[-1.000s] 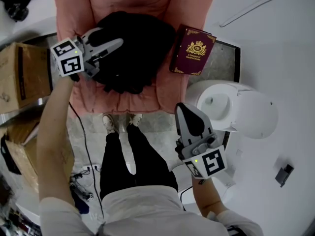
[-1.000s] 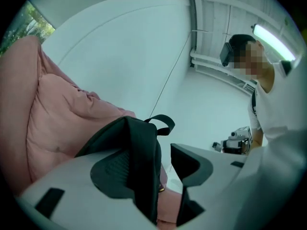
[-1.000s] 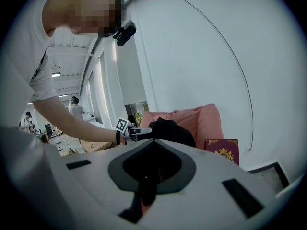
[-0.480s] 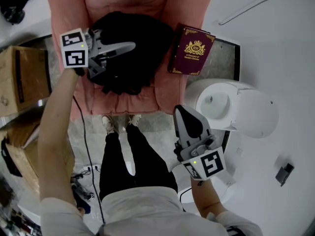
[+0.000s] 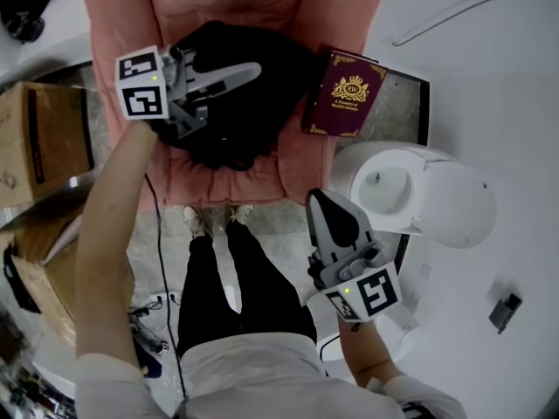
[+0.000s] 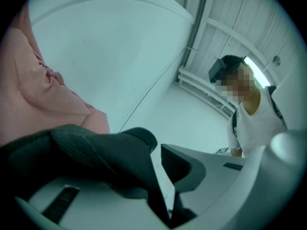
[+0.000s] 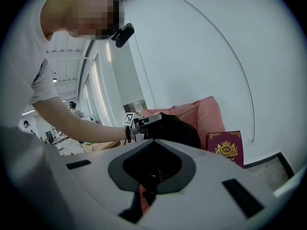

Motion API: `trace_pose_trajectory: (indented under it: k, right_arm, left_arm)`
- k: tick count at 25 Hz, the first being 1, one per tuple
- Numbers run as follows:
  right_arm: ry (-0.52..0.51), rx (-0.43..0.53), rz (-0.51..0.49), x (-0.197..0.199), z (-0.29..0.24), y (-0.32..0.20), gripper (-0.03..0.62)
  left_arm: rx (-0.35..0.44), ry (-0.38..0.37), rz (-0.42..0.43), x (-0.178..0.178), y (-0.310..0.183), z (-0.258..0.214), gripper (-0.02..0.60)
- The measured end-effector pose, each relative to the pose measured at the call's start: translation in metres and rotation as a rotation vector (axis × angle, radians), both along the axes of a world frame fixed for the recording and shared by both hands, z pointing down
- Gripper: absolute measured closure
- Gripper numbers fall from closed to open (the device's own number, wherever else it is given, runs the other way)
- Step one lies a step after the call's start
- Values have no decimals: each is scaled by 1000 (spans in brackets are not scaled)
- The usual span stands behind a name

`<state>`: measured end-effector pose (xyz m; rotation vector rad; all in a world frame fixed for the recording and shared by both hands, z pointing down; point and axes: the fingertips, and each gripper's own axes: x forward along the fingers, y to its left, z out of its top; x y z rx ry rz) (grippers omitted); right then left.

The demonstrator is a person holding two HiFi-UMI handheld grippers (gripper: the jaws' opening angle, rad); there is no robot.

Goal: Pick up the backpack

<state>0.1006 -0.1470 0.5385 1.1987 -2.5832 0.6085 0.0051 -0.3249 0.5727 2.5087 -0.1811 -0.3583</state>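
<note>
Fingers (image 6: 201, 164) of left gripper (image 6: 157, 150) closing around backpack (image 5: 240, 133) fabric, arm outstretched; right gripper (image 5: 325, 199) held low, fingers (image 5: 341, 225) pressed together.

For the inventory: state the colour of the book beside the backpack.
The book is maroon with gold trim; head view shows it best.

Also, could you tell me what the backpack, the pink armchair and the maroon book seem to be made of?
The backpack looks like matte black woven fabric, with a fine ribbed weave up close. The pink armchair seems soft matte cloth over padding, judging by its creases. The maroon book has a smooth stiff cover with gold print; leatherette or card, I cannot tell.
</note>
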Motion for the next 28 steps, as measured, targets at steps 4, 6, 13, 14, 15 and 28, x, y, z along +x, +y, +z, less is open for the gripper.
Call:
trace_pose_trajectory:
  k: [4,6,13,14,15,28]
  right_arm:
    - [0,-2,2,-2,1,-1,574]
    - [-1,-3,2,-2,1,-1,574]
    - [-5,-16,-4,-9,8,1,574]
    - [-6,-14,-8,-12,8,1,574]
    - [-6,-11,-12,-14,8,1,574]
    - [-1,21,4,-12,-3,-2,574]
  left_arm:
    - [-3,5,-48,-6,-3,-7,546]
    - [3,-23,-42,-5,1,-6,552]
    - [145,-139,18,13,46,-18,560]
    - [160,-139,-8,13,49,-19,560]
    - [170,-136,-35,11,52,-19,560]
    - [137,-133,-119,3,72,-29,560]
